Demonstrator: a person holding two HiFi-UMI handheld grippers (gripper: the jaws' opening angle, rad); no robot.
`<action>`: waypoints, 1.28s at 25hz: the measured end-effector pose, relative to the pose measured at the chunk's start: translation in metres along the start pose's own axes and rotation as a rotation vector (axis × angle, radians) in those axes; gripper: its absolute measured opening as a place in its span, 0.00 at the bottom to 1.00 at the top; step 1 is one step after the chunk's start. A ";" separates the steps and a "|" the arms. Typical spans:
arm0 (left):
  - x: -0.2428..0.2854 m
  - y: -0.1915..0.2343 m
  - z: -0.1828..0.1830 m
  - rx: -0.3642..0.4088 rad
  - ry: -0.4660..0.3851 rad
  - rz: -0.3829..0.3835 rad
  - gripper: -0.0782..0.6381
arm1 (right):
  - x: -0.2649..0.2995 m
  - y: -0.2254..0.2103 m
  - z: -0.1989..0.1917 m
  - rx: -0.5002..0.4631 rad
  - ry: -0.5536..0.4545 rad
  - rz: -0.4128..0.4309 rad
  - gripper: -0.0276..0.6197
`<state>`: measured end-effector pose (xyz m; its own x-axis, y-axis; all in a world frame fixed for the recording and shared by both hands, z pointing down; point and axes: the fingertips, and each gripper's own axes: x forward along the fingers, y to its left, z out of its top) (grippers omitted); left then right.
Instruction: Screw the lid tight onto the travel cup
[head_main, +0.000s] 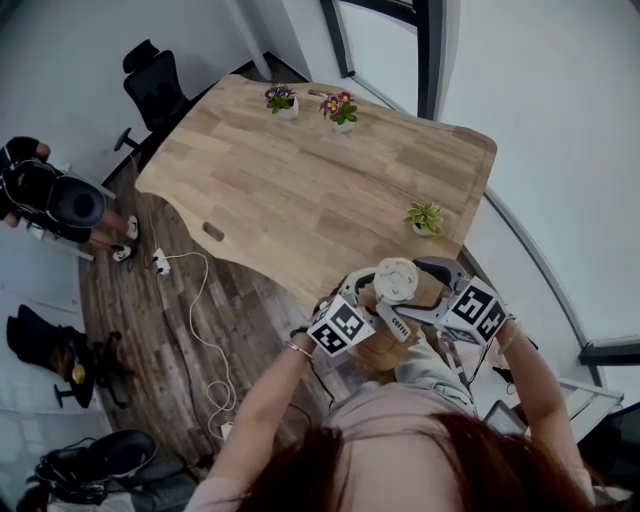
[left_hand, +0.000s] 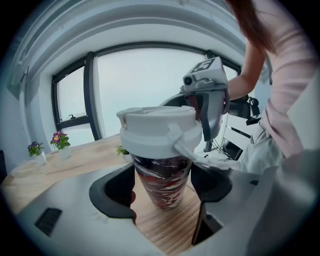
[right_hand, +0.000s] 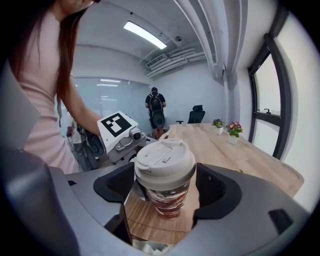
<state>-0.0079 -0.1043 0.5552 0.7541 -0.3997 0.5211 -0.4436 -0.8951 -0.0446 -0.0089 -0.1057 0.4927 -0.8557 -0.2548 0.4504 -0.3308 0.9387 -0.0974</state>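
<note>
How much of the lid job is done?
The lid already sits on the travel cup, which stands at the table's edge. Right now the left hand-held gripper holds the cup's body and the right hand-held gripper clasps the lid. Left: twisting until tight; I can't tell how tight it is.

Big wooden surface (head_main: 300, 190). At its far end, purple flower pot (head_main: 281, 100) beside pink flower pot (head_main: 341, 109). By its right edge, small green plant (head_main: 424, 217). Past its far left corner, black chair (head_main: 155, 85). Left of it, white cable (head_main: 161, 263) and person (head_main: 55, 200).
</note>
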 end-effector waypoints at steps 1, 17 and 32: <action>0.000 0.000 0.000 -0.001 0.000 0.004 0.60 | 0.001 0.000 0.001 -0.001 -0.004 0.002 0.60; 0.000 0.003 0.001 -0.137 -0.044 0.192 0.60 | 0.001 0.000 0.002 0.148 -0.109 -0.242 0.60; 0.001 0.000 0.002 -0.085 -0.002 0.109 0.60 | -0.002 0.002 0.007 -0.034 -0.015 -0.131 0.60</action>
<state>-0.0063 -0.1046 0.5539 0.6999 -0.4940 0.5158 -0.5624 -0.8264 -0.0283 -0.0106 -0.1051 0.4854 -0.8117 -0.3792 0.4442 -0.4267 0.9043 -0.0078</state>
